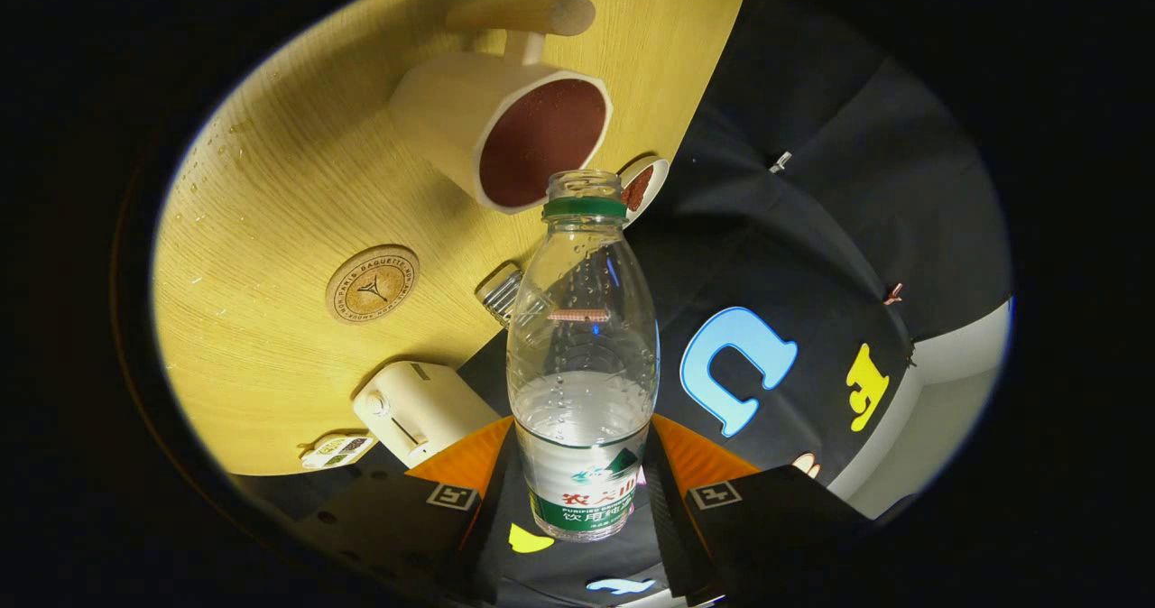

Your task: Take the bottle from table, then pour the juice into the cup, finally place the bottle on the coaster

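The table (298, 193) carries a cup (501, 130) near its far edge and a coaster (372, 284) in the middle. The bottle (582, 355), uncapped and half full, is pinched between both fingers of the gripper (582, 491), its mouth close by the cup's rim. Tipped carelessly, the liquid would likely miss the cup and spill over the table edge.

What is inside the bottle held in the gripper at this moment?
The gripper is shut on the uncapped bottle, which holds clear liquid in its lower part, droplets above. The label covers the very bottom.
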